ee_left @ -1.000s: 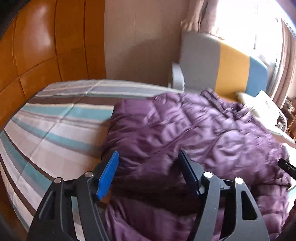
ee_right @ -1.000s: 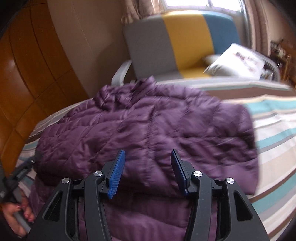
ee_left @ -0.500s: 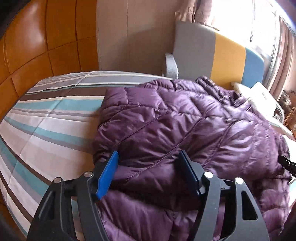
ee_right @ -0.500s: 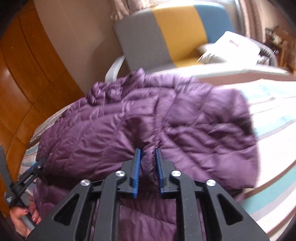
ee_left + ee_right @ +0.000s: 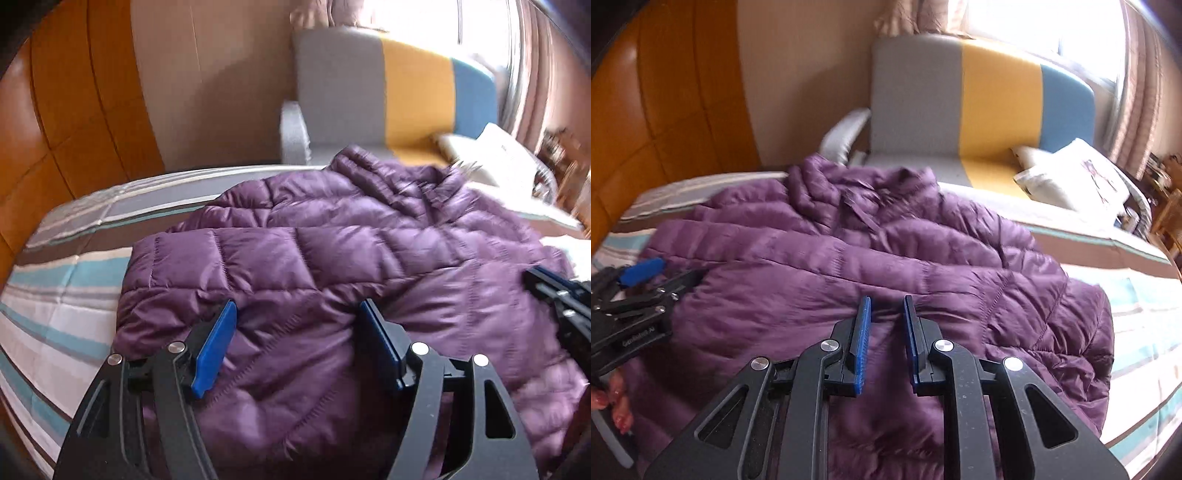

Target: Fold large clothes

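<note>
A purple quilted puffer jacket (image 5: 351, 258) lies on the striped bed, partly folded, its collar at the far side; it also shows in the right wrist view (image 5: 886, 258). My left gripper (image 5: 297, 314) is open, its jaws wide apart and low over the jacket's near left part with fabric bulging between them. It shows at the left edge of the right wrist view (image 5: 661, 273). My right gripper (image 5: 885, 302) has its jaws narrowly apart, with a fold of jacket fabric between them; whether they pinch it is unclear. It shows at the right edge of the left wrist view (image 5: 554, 291).
The bed has a striped cover (image 5: 55, 295) in teal, grey and white. Behind it stands a grey, yellow and blue armchair (image 5: 979, 103) with white pillows (image 5: 1071, 173). Orange wood panels (image 5: 55, 110) line the left wall. A window with curtains is at the back right.
My right gripper closed from wide open to a narrow gap around a jacket fold, then widened slightly. The left gripper stayed open and moved lower over the jacket.
</note>
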Action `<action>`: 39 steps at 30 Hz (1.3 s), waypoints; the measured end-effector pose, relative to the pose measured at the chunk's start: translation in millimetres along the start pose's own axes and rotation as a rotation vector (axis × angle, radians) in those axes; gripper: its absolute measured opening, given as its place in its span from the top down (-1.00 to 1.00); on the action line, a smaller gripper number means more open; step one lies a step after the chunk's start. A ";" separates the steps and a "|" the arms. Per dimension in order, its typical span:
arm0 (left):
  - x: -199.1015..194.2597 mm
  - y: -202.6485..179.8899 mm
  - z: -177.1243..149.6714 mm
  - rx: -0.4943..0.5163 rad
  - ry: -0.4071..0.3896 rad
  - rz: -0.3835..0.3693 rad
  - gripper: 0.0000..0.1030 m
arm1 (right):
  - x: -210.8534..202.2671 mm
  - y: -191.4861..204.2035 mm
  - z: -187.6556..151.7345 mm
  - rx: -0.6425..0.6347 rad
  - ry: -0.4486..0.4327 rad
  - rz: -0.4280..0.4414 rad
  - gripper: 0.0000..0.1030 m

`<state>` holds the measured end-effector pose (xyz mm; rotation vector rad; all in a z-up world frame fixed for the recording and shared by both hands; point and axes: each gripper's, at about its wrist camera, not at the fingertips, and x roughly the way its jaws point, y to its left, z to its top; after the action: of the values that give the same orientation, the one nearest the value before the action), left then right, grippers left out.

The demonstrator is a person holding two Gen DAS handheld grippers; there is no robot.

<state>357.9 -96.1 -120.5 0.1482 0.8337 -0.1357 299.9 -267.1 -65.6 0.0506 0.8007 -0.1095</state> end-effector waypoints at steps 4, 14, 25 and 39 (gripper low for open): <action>21.6 7.7 -5.5 -0.032 0.009 -0.031 -0.38 | 23.1 -13.1 -12.3 0.061 0.024 0.036 0.67; 6.3 9.1 -10.1 -0.036 -0.017 0.001 -0.50 | 26.3 -8.7 -15.7 0.042 0.015 0.004 0.67; 25.8 69.8 -18.5 -0.149 0.064 0.071 -0.66 | 28.7 -2.6 -16.5 0.011 0.007 -0.035 0.67; -32.9 67.9 -44.8 -0.137 -0.031 0.098 -0.95 | -0.9 -14.1 -15.5 0.063 -0.019 0.013 0.42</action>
<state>315.5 -19.2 -120.4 0.0583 0.8007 0.0113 286.5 -279.6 -75.8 0.1142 0.7775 -0.1229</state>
